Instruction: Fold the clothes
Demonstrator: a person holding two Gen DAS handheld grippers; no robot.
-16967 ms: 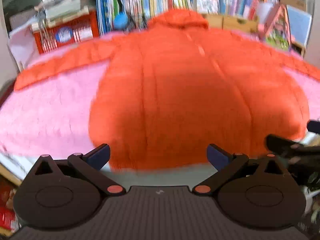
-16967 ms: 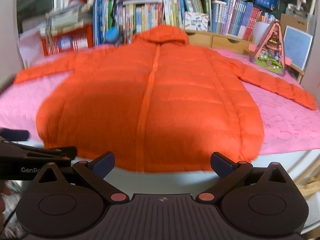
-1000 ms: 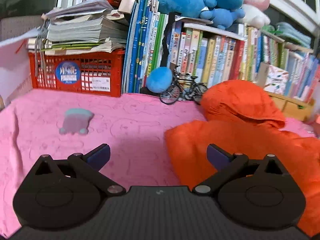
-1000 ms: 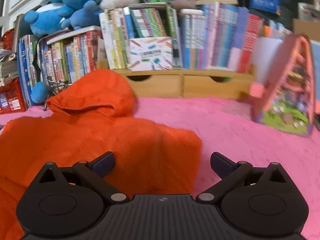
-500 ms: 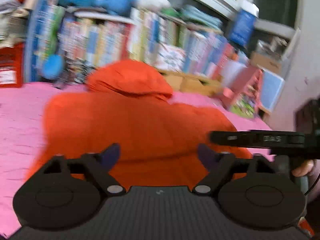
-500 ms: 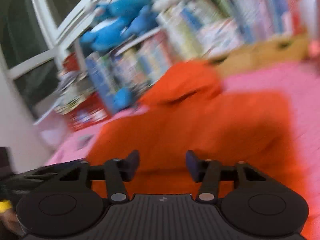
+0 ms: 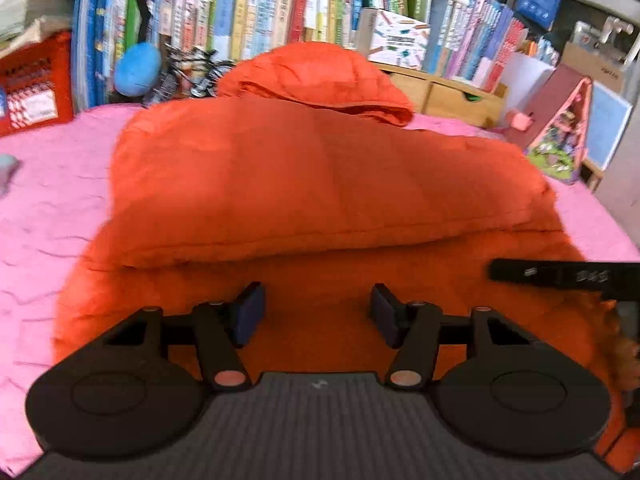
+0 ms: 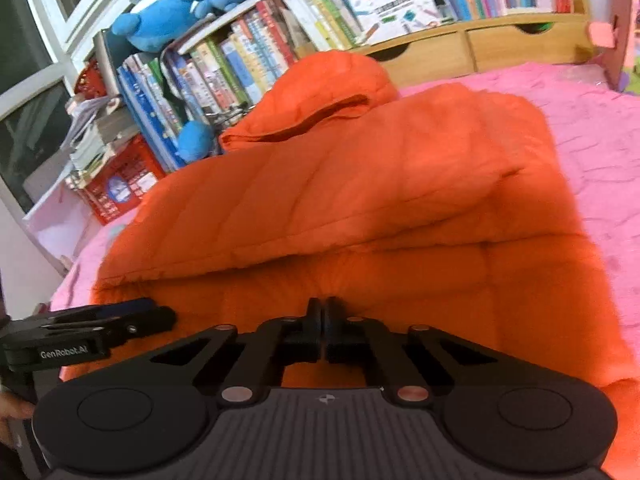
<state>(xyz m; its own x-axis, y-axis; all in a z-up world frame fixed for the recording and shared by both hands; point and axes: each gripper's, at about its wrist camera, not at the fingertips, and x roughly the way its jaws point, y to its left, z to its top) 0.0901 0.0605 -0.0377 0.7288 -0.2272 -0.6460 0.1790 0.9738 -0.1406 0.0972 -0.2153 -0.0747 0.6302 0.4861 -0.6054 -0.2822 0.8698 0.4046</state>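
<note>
jacket: puffy orange hooded jacket (image 7: 320, 168), folded, on pink blanket (image 7: 48, 200)
left tool (image 7: 316, 310): spread, over near hem
right tool (image 8: 321, 320): pressed together, pinching hem
behind: bookshelf (image 7: 260, 4)

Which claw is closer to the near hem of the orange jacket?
Right. The right claw is shut on the orange jacket near its hem; the left claw hovers open just above the fabric.

Free: bare pink bed (image 7: 48, 208) L of jacket (image 7: 320, 184) & bare strip on R (image 8: 600, 128), you can pass there | Blocked: far edge w/ books (image 7: 256, 4), red crate (image 7: 32, 80), wooden drawers (image 8: 480, 44), toy house (image 7: 560, 136) | Near: left gripper (image 8: 120, 320) just beside right gripper (image 8: 322, 320), tight btw them
</note>
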